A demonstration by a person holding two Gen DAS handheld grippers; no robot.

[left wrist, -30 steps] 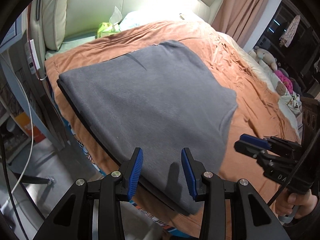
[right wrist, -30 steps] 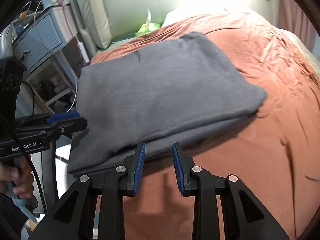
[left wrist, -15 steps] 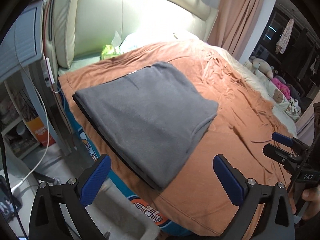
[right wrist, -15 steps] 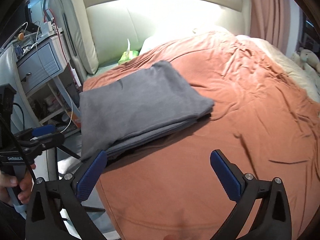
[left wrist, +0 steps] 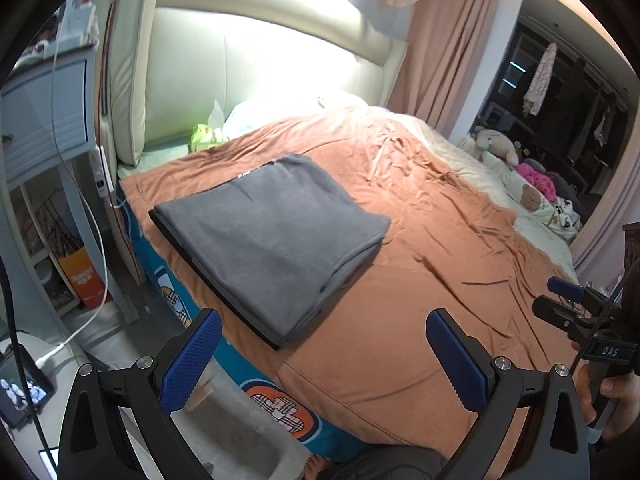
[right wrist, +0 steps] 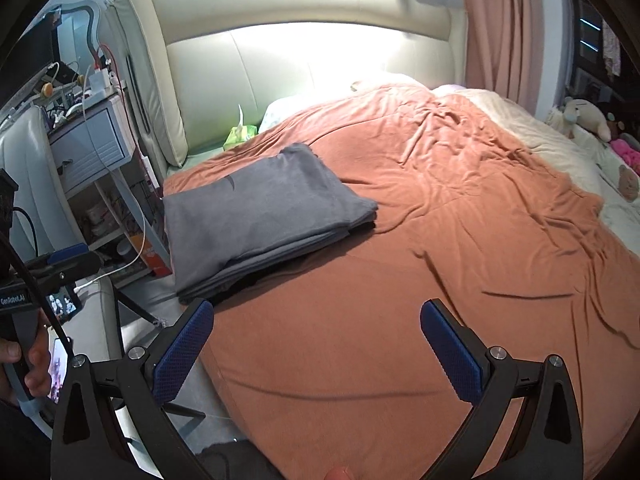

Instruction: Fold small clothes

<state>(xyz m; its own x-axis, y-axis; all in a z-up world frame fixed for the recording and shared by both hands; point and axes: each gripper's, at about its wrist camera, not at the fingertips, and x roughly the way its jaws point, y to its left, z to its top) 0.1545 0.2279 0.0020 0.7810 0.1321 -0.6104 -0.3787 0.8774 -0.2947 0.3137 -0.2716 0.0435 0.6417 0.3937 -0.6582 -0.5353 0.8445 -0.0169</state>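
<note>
The grey garment [left wrist: 272, 240] lies folded into a flat, layered rectangle left of centre in both views, on the orange bedspread [left wrist: 420, 272] near the bed's left edge, with its stacked layers showing along the near side in the right wrist view [right wrist: 256, 220]. Neither tool touches it: the left gripper [left wrist: 324, 356] fills the bottom of its own frame with its blue pads spread wide and nothing but bedspread and floor between them, and the right gripper [right wrist: 316, 348] stands the same way, released and empty; the jaws of both have just been opening, and no cloth is between them. Each tool also shows from the side in the other's view, the right one at the right edge with a hand around its handle, the left one at the left edge. As a judgement, the fold looks finished and the step in hand is the withdrawal from the stack. To do that well, the pads should go up and away from the near edge rather than sliding across it, since the top layer would drag easily and the near corner overhangs close to the side of the bed. If another small piece is to follow, none is clearly visible on the bedspread; the soft toys [left wrist: 496, 144] and clutter at the far right are too small to sort.
</note>
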